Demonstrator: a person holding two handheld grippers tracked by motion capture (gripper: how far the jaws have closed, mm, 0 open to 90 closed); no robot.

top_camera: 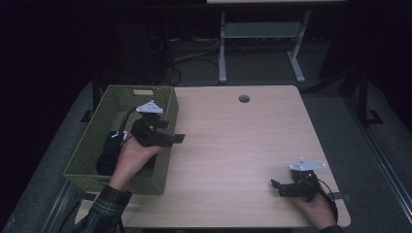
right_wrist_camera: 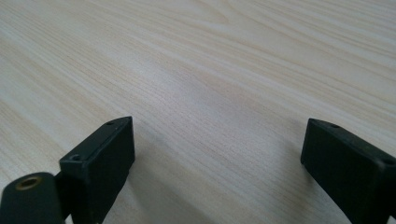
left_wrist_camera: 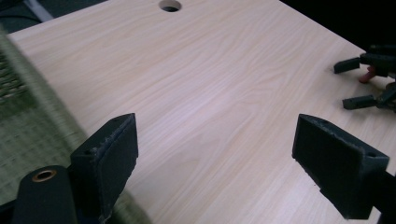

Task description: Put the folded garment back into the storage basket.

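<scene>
Left gripper [left_wrist_camera: 215, 154] fingers apart over basket [top_camera: 97, 141] rim; right gripper [right_wrist_camera: 219, 158] fingers apart above table [top_camera: 233, 145].

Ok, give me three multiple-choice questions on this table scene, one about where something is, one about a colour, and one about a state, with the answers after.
1. Where does the woven basket sit on the table?
A. at its left edge
B. in the middle
C. by the round hole

2. What colour is the basket?
A. red
B. green
C. white

3. How do the jaws of the right tool stand?
A. shut on a block
B. shut on nothing
C. open, with bare wood between them

Answers:
1. A, as the high view shows it at the left edge, with the left tool over its right rim.
2. B, since its woven walls look olive green.
3. C, since the right gripper view shows the two jaws wide apart over bare tabletop.
</scene>
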